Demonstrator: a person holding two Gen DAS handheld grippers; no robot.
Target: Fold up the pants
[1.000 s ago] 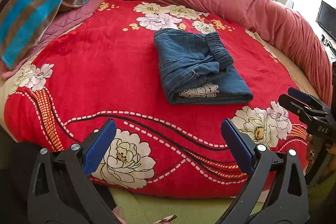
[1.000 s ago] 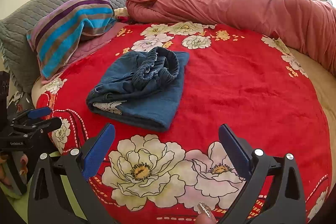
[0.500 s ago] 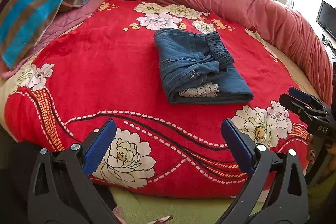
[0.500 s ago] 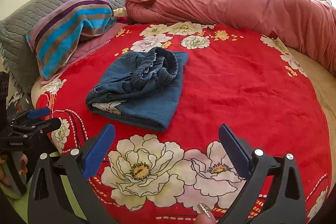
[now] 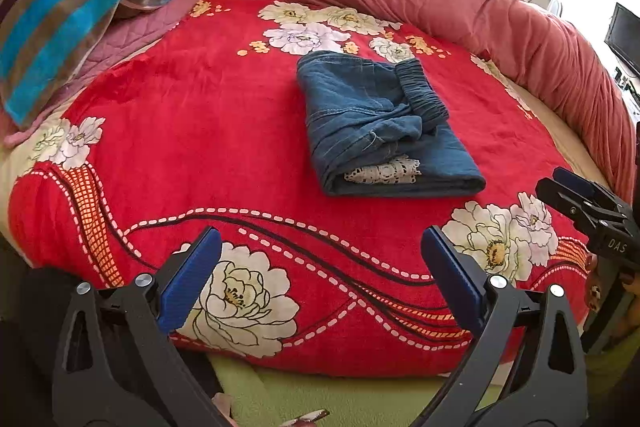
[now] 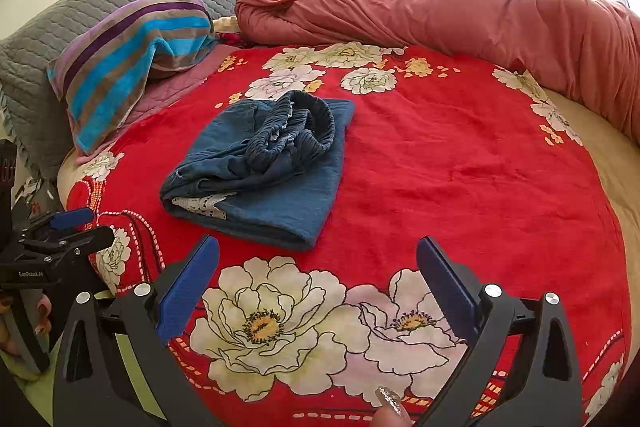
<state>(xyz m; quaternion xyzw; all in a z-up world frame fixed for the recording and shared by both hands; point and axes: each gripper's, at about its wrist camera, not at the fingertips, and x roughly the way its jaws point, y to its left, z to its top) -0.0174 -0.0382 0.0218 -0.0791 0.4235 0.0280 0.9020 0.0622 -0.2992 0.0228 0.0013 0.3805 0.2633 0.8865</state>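
The bed (image 6: 608,187) fills the room, and nearly all of its top is covered by a red blanket (image 5: 192,131) printed with big white flowers. A bulky pink-red duvet (image 6: 460,7) lies bunched along the blanket's far edge and curls down its right side. At the blanket's far left corner, grey quilted pillows (image 6: 80,19) lean up, with a striped towel (image 5: 68,7) in blue, brown and purple draped in front of them. The pants (image 5: 376,123), blue denim, sit on the blanket a little beyond its middle, already folded into a thick, compact bundle; the gathered elastic waistband lies loosely on top and a bit of white lace trim shows at the edge nearest the foot of the blanket. Both tools hang over the blanket's near edge, well apart from the pants. The left tool (image 5: 320,279) is spread wide, its blue pads far apart with nothing between them, above a white flower at the blanket's near left. The right tool (image 6: 318,287) is just as wide open and empty, over two large flowers at the blanket's near right. A glittery painted fingernail (image 6: 390,397) shows just below the right tool.
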